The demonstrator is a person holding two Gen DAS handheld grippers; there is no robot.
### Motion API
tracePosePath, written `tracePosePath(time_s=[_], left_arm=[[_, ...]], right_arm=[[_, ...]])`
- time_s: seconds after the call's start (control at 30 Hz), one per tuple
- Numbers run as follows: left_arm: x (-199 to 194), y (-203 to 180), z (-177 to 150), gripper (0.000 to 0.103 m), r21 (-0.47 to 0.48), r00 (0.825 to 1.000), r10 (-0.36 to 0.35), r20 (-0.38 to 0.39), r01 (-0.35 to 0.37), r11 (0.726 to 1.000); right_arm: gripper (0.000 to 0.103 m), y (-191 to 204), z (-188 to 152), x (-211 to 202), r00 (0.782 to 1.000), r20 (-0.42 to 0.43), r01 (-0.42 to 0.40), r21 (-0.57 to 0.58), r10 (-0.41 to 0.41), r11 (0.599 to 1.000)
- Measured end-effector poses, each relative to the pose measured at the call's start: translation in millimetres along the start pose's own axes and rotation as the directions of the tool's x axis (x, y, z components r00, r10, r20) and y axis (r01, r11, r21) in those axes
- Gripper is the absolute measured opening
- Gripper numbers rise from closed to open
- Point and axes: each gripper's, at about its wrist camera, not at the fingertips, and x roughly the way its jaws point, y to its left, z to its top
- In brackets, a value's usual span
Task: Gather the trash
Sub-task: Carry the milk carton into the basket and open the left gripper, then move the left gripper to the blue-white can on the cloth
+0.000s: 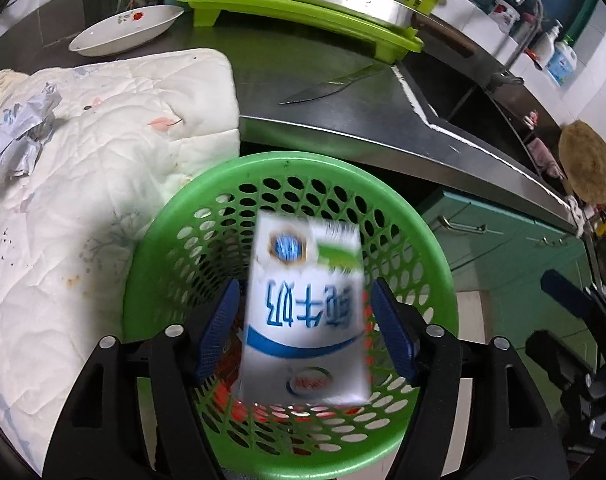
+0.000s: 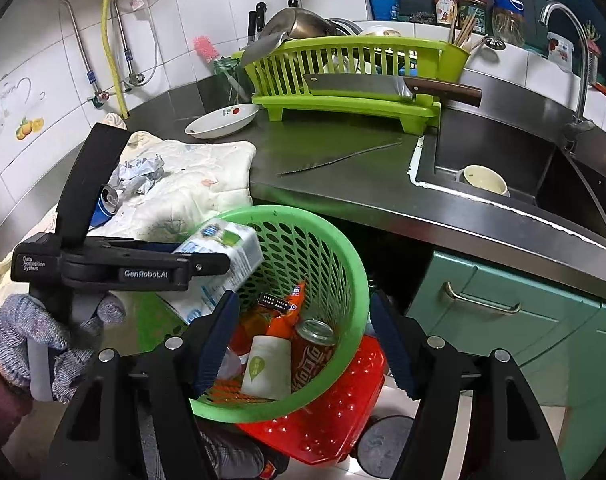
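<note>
A white and blue milk carton (image 1: 303, 300) (image 2: 223, 264) hangs blurred over the green perforated basket (image 1: 151, 240) (image 2: 343, 248). It sits between the jaws of my left gripper (image 1: 304, 286), with a gap on each side, so the gripper is open. Inside the basket lie a red can (image 2: 311, 356), a paper cup (image 2: 265, 368) and an orange wrapper (image 2: 287, 312). Crumpled foil (image 2: 139, 174) (image 1: 19, 136) and a blue can (image 2: 105, 204) lie on the white cloth (image 2: 207, 176). My right gripper (image 2: 305, 298) is open above the basket and holds nothing.
The green basket rests tilted on a red basket (image 2: 343, 400) below the counter edge. On the counter are a knife (image 2: 343, 158), a plate (image 2: 223, 120) and a green dish rack (image 2: 343, 76) with a cleaver (image 2: 363, 84). A sink (image 2: 443, 152) is at the right. A gloved hand (image 2: 35, 340) holds the left gripper.
</note>
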Motion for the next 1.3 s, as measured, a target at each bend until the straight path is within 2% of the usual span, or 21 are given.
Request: tracePosePath(time_s=[0.17, 0.43, 0.7, 1.03, 1.3], left_arm=[[-5, 1, -5, 0.069, 0.004, 1.0, -0.012, 0.006, 0.012, 1.0], [-43, 14, -17, 0.069, 0.014, 0.998, 0.011, 0.059, -0.012, 1.0], [-82, 40, -36, 0.069, -0.008, 0.994, 0.044, 0.097, -0.043, 0.999], [-137, 97, -62, 0.069, -0.077, 0.982, 0.104, 0.155, -0.093, 0.993], [-169, 149, -69, 0.069, -0.108, 0.965, 0.182, 0.19, -0.163, 0.981]], right_arm=[[0.066, -1, -3, 1, 1.0, -0.005, 0.002, 0.002, -0.002, 1.0], [0.066, 8, -1, -4, 1.0, 0.004, -0.006, -0.008, 0.006, 1.0], [0.069, 36, 3, -7, 0.999, 0.013, -0.029, -0.042, 0.029, 0.999], [0.071, 89, 17, -3, 0.996, 0.02, -0.083, -0.109, 0.086, 0.991], [0.071, 128, 27, 3, 0.991, 0.01, -0.126, -0.163, 0.13, 0.978]])
